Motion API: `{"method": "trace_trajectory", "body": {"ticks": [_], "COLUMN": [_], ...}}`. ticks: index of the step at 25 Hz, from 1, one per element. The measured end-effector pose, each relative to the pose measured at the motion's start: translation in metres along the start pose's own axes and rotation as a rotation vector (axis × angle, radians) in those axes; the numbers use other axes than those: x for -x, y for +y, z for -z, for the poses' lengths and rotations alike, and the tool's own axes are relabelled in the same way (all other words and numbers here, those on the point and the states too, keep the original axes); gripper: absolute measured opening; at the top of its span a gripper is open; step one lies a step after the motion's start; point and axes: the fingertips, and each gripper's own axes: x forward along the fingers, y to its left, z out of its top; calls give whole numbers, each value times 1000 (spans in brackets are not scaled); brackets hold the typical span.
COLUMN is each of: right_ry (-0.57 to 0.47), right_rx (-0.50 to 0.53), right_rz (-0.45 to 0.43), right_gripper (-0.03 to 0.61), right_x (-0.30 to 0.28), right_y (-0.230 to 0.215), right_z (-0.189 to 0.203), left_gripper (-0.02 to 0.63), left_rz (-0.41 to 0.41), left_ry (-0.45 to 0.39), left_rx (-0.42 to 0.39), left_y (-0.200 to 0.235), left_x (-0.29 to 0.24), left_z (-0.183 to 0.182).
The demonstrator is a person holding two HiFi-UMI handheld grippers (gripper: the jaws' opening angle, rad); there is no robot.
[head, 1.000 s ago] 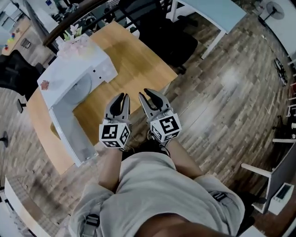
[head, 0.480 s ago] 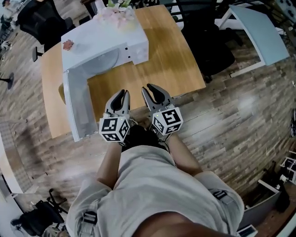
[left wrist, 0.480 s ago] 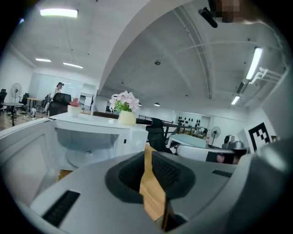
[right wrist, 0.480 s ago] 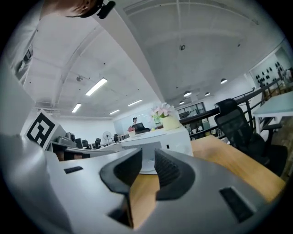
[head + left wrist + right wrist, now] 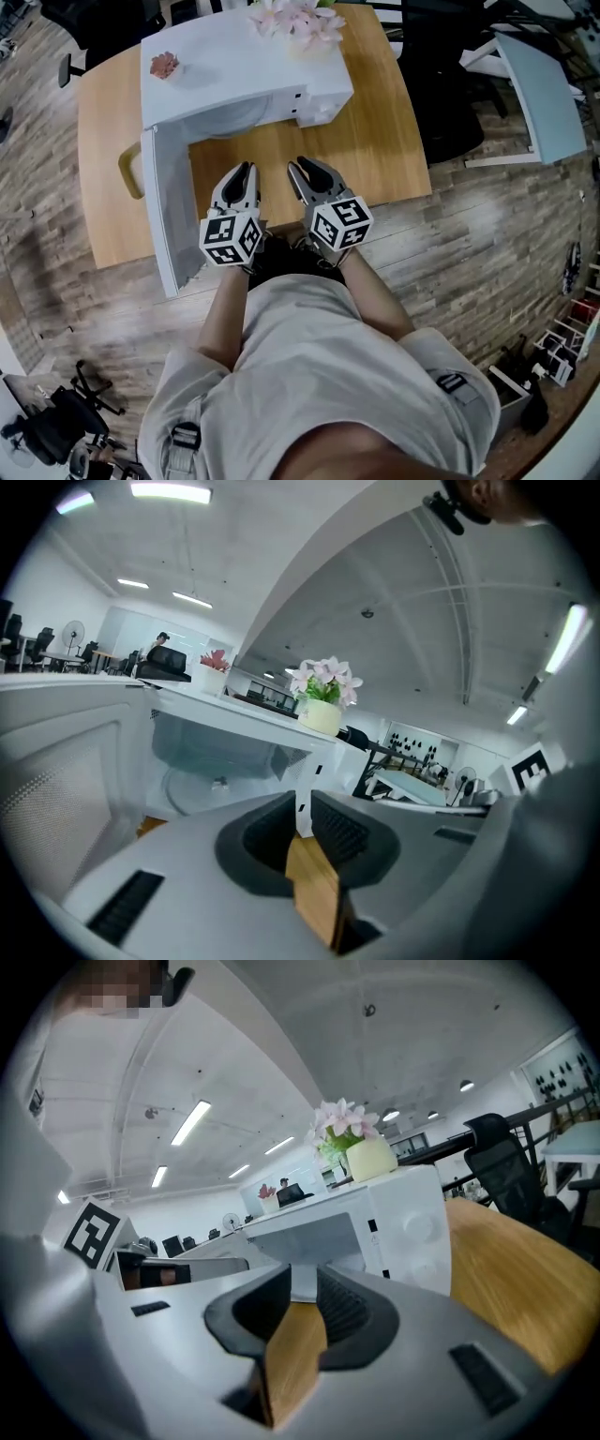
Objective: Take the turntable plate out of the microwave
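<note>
- A white microwave [image 5: 234, 66] stands on a wooden table [image 5: 384, 122], its door [image 5: 169, 220] swung open toward the person.
- The plate [image 5: 236, 120] shows as a pale arc inside the opening.
- Flowers [image 5: 298, 21] and a small reddish thing [image 5: 164, 64] sit on the microwave's top.
- The left gripper [image 5: 242, 176] and right gripper [image 5: 306, 171] are held side by side over the table's near edge, touching nothing.

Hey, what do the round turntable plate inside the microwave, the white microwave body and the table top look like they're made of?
Round turntable plate: probably clear glass, glossy; it looks see-through with a pale rim.
White microwave body: painted metal or plastic, smooth and even; the look doesn't say which.
Table top: wood or wood-look laminate, light brown with grain streaks.
</note>
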Motion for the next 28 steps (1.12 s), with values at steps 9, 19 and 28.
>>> {"method": "trace_trajectory", "body": {"ticks": [9,19,28], "right_ry": [119,202,234], "right_rx": [-143,-365,-486], "right_rz": [-17,-85,-58], "right_gripper": [91,97,121], "right_x": [-72,-155,-177], "right_y": [-17,-40,-47], "right_z": [47,91,107], "left_gripper": [60,64,107], "left_rz": [-44,-172,-175], "left_ry": [50,38,-41], "left_rx": [149,349,653], "left_y": [59,122,145], "left_x": [-43,-83,-85], "left_z": [34,67,82]}}
